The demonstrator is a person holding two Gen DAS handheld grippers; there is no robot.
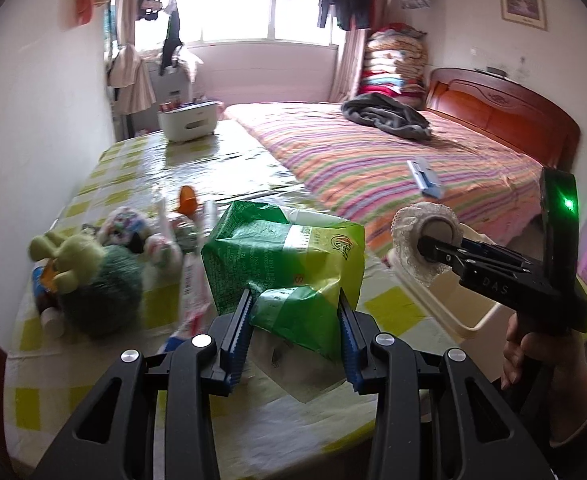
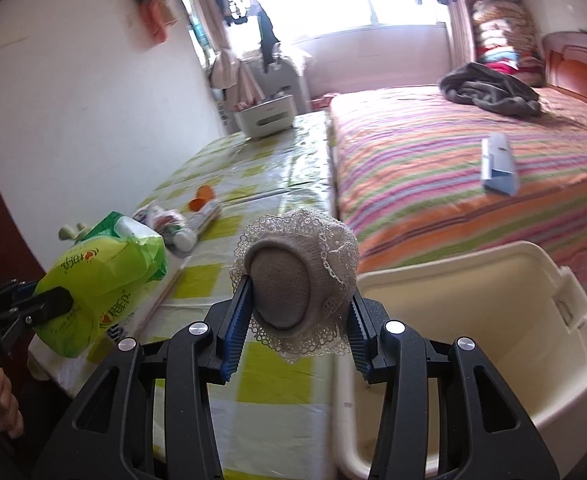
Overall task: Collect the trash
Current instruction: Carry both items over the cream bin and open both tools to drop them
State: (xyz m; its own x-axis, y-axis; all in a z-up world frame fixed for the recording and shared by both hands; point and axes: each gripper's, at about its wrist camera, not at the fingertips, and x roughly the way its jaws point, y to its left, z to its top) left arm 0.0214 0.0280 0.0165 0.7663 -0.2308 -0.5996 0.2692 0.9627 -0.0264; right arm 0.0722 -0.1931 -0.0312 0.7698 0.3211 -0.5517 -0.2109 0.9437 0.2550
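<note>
Bin [image 2: 493, 280] at four o'clock from the right gripper [image 2: 297, 300] in the right wrist view, rim just beside and below the jaws, mouth wide and seemingly bare inside. Clamped between those blue pads: a grey lace-edged bundle [image 2: 293, 280], bulging out past both fingers. Judged the nearer hand to the bin by a clear margin, needing only a short carry toward four o'clock before a drop.

Left gripper [image 1: 295, 312] closed on a crumpled green packet [image 1: 289, 256], pads pressing in on both flanks, long axis of the packet running up toward twelve o'clock. Seen from there, the bin [image 1: 445, 300] sits at three o'clock, partly hidden behind the right gripper [image 1: 433, 248] and its bundle [image 1: 413, 236]. Hence a longer crossing, best taken after the right side is clear.

Left on the chequered table [image 1: 133, 160] at ten o'clock: a plush toy [image 1: 93, 272], some wrappers [image 1: 193, 280], an orange cup [image 1: 187, 198]. Whether trash or not, cannot tell.
</note>
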